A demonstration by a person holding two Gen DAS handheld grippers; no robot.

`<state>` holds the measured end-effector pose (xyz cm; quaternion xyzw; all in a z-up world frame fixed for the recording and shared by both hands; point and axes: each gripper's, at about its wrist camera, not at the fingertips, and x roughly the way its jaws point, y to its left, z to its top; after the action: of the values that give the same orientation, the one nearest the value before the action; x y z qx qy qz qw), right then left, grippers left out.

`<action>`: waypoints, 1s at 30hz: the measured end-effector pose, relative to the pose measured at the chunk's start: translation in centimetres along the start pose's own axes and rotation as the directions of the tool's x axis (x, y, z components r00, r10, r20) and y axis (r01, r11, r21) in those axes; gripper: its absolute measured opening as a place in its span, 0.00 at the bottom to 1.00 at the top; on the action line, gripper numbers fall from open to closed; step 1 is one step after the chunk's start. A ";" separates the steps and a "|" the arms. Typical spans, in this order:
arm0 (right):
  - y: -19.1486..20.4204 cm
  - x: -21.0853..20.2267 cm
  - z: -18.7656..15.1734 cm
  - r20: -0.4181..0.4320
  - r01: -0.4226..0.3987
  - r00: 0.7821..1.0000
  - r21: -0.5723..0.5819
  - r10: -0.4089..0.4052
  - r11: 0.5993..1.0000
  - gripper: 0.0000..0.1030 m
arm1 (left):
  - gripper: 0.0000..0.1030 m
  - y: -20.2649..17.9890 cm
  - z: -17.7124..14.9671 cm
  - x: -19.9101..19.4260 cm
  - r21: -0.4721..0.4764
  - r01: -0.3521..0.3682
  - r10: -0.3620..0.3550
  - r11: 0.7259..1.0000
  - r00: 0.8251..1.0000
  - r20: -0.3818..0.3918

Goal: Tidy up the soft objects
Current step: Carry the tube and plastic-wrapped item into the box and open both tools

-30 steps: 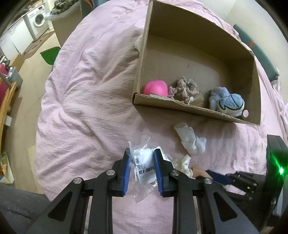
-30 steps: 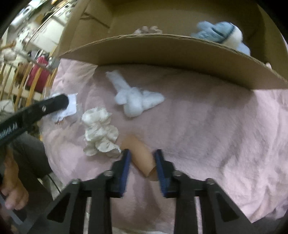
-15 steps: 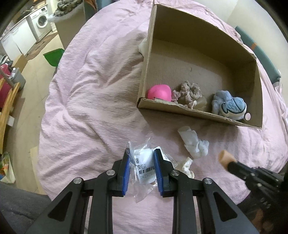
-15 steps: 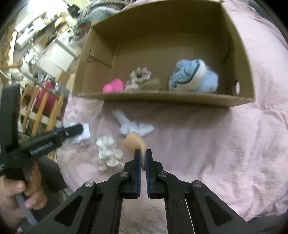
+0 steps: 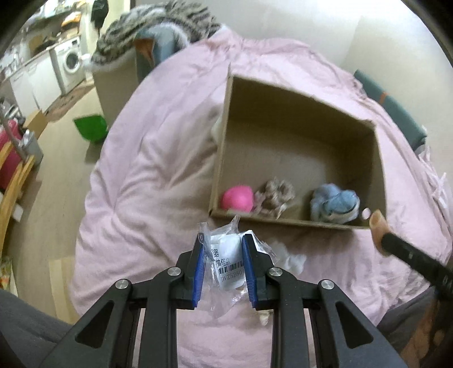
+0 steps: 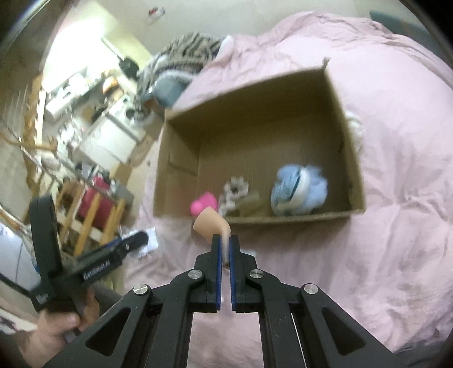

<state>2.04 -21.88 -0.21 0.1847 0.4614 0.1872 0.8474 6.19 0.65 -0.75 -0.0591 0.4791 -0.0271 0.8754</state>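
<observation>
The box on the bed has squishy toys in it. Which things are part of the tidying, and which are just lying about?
Part of the tidying:
- cardboard box
- pink ball, frilly scrunchie, blue plush, inside it
- peach sponge in the right tongs
- plastic packet in the left tongs

Just lying about:
- washing machine
- green bin
- striped blanket
</observation>
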 end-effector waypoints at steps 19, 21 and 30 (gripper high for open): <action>-2.2 0.2 7.2 0.100 -0.003 0.995 0.060 -0.003 0.998 0.06 | 0.22 -4.0 7.8 0.7 0.151 0.031 -0.049 0.988 0.992 0.120; -3.0 1.1 6.9 0.089 -0.003 0.996 0.071 -0.004 0.997 0.06 | 0.22 -4.0 7.5 1.7 0.161 0.047 -0.066 0.986 0.991 0.115; -4.9 4.5 5.9 -0.002 0.020 1.000 0.134 -0.020 0.991 0.06 | 0.22 -4.2 6.7 4.8 0.152 0.059 -0.070 0.987 0.995 0.068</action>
<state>10.06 -24.70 -2.82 0.2364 0.4750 0.1475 0.8347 14.43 -3.48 -0.67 -0.0094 0.4413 -0.0892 0.8929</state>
